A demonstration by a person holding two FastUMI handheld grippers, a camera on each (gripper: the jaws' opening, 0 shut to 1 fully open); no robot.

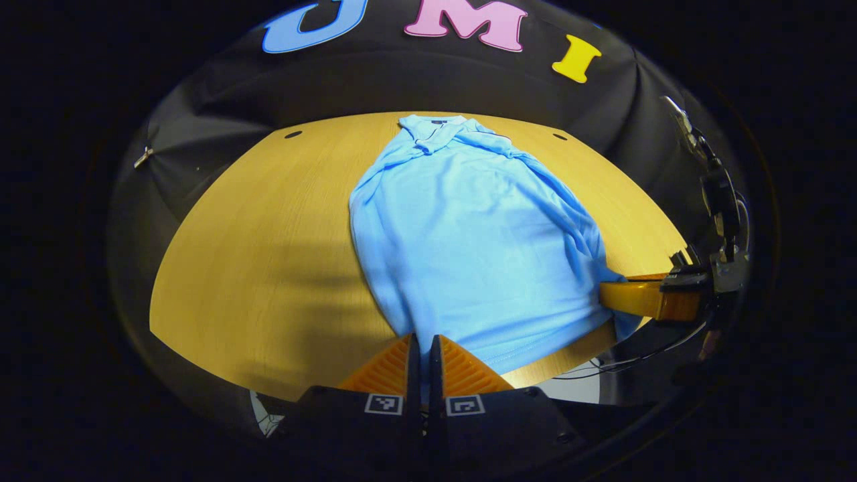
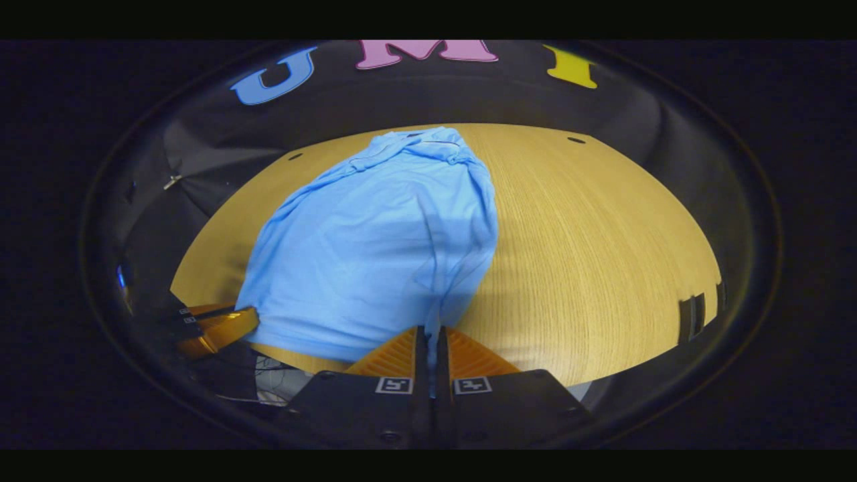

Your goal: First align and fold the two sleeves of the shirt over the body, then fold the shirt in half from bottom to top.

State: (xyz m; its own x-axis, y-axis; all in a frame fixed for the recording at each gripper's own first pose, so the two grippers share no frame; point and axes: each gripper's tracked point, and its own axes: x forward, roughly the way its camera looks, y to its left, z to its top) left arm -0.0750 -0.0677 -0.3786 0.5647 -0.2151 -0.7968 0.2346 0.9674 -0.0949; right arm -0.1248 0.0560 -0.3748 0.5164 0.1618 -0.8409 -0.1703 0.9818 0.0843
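On wood-grain table (image 1: 268,221), smooth shirt (image 1: 462,248)

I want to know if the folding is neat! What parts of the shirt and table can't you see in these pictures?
- Sleeves: folded into the light blue polo shirt; their alignment is unclear in both views.
- Hem: in the left gripper view, the left hand-held gripper covers the pinched part; in the right gripper view, the right hand-held gripper does.
- Wooden table near edge: cut off by the grippers' bodies.
- Collar: too small for detail.
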